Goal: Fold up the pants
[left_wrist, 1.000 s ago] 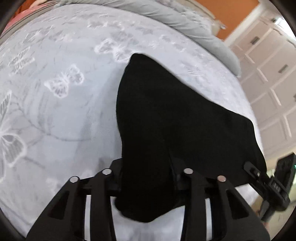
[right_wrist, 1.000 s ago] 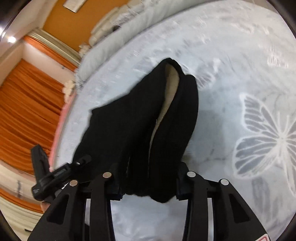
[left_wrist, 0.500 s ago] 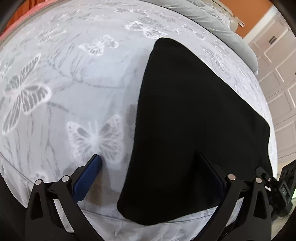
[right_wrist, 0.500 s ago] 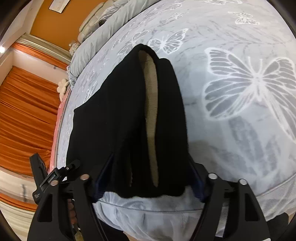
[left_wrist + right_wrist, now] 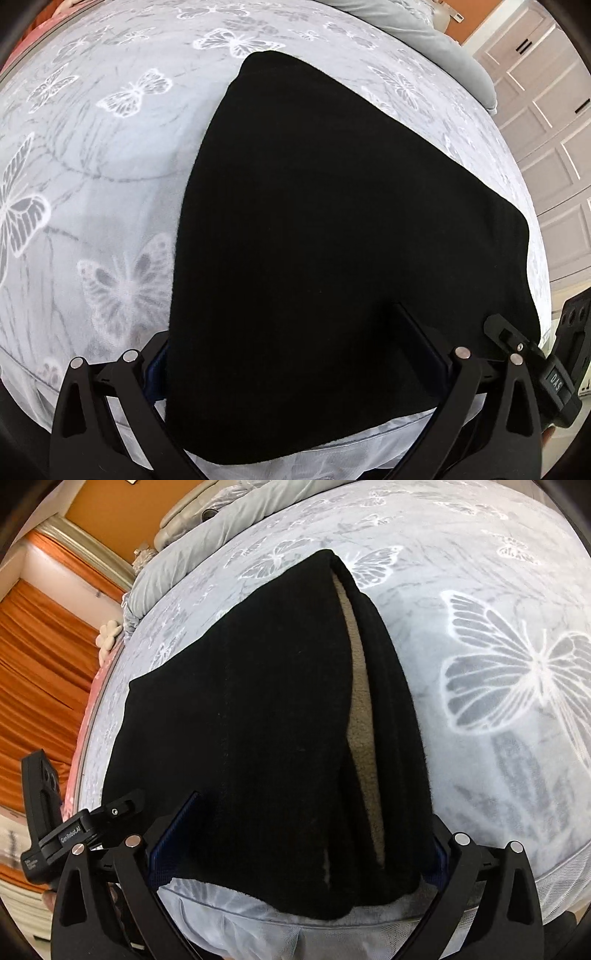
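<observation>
Black pants (image 5: 332, 240), already doubled into a thick slab, lie flat on a bed (image 5: 92, 166) with a grey butterfly-print cover, their near end draped just over the mattress edge. Both grippers hang above that near end, pointing steeply down. The left gripper (image 5: 291, 354) has its fingers (image 5: 421, 332) spread wide and pinches nothing; the cloth lies between and under them, free. The right gripper (image 5: 299, 830) is just finishing opening, the cloth between its fingers (image 5: 173, 827) but not pressed.

The long axis of the pants runs straight away from both grippers toward the head of the bed, tapering to a far end. On the right-hand side a slit along the pants' edge shows a beige fleece lining (image 5: 364, 738). Each hand stands at its own near corner, neither nearer than the other, so a further fold would likely mean carrying this near end forward along that axis onto the far end.
</observation>
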Demonstrator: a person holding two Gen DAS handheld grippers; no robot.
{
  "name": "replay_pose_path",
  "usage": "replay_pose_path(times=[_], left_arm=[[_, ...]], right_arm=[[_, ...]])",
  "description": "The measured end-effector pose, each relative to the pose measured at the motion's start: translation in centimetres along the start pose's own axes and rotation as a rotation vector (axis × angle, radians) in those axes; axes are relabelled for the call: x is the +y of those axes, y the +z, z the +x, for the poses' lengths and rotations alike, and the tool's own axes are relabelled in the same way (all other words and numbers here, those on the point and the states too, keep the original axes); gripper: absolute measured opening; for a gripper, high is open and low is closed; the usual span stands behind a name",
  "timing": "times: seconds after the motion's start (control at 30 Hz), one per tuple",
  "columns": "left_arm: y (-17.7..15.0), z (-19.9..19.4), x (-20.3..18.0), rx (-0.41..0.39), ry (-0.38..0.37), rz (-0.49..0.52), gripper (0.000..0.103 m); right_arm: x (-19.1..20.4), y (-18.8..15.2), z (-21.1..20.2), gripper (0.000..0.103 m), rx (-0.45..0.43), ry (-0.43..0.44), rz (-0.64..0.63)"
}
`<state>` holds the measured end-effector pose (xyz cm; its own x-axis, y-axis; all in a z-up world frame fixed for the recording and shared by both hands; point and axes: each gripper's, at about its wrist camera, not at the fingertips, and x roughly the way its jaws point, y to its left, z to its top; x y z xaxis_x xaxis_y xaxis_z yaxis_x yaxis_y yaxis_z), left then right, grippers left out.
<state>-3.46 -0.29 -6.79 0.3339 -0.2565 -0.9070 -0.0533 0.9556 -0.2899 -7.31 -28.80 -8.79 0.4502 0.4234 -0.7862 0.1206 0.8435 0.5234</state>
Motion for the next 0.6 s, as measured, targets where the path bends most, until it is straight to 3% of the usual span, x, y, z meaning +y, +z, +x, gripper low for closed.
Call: replay_pose_path(times=[0.17,0.2,0.27,0.33,0.37,0.43,0.6], left_arm=[[0.4,0.4,-0.7,-0.002,-0.030,0.031,0.096],[0.5,0.4,-0.7,-0.001,-0.042,0.030,0.090],[0.8,0.2,-0.5,-0.013,-0.065,0.008,0.078],[1.1,-0.5,0.1,-0.027,-0.084,-0.049,0.045],[1.3,-1.0,0.4,-0.031,-0.103,-0.074,0.036],[1.6,-2.2,0.6,-0.035,-0.159,-0.089,0.032],[0.7,-6.1,0.0,-0.065,-0.208,-0.042,0.030]], right_arm=[[-1.0,-0.6,-0.9,0.096,-0.068,0.040,0.028],[-1.0,-0.6,-1.0,0.090,-0.071,0.017,0.020],[-1.0,-0.6,-1.2,0.062,-0.063,0.037,0.012],[-0.9,-0.5,-1.7,0.045,-0.060,0.080,0.045],[-0.7,-0.5,-2.0,0.040,-0.065,0.087,0.046],[-0.4,-0.7,-2.9,0.037,-0.080,0.116,0.063],[0.9,-1.8,-5.9,0.035,-0.098,0.163,0.034]])
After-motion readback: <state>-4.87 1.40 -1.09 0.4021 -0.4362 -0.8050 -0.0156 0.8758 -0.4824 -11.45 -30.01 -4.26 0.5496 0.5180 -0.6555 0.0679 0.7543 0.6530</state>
